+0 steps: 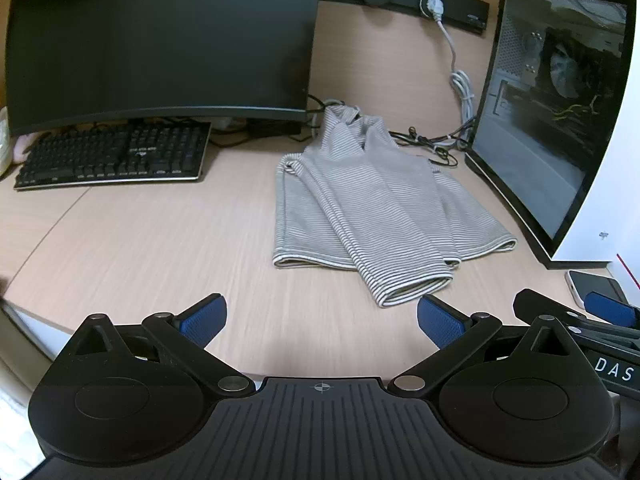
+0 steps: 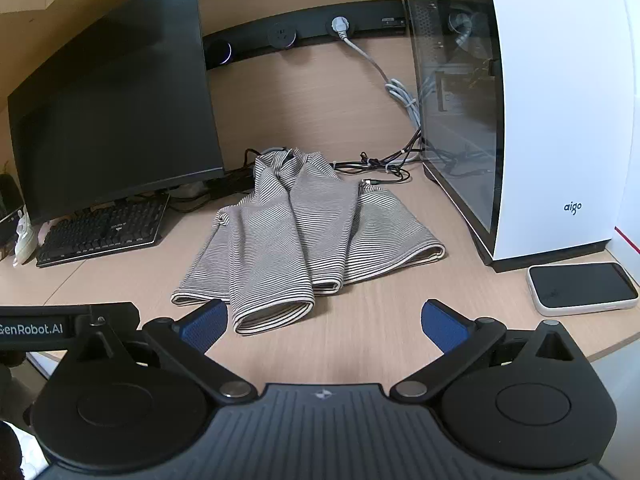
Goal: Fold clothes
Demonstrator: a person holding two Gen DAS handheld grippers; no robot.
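Low over the near edge of the desk, the left claw has its two blue fingers spread wide apart, and it holds nothing. Beside it, the right claw is spread wide too, with nothing between its blue fingers. Just past both claws lies the striped shirt, gray and white, flat on the desk. Its sleeves are folded over its middle, and one sleeve end lies close to the right claw's left finger, though I cannot tell if they touch. Its collar points away toward the back wall. To the left of the shirt sits a black keyboard under a big dark screen. To the right of the shirt stands a white computer box with a glass side. A phone lies flat in front of that box. Behind the shirt, some black wires are tangled, and a gray cord runs up to a plug in the wall.
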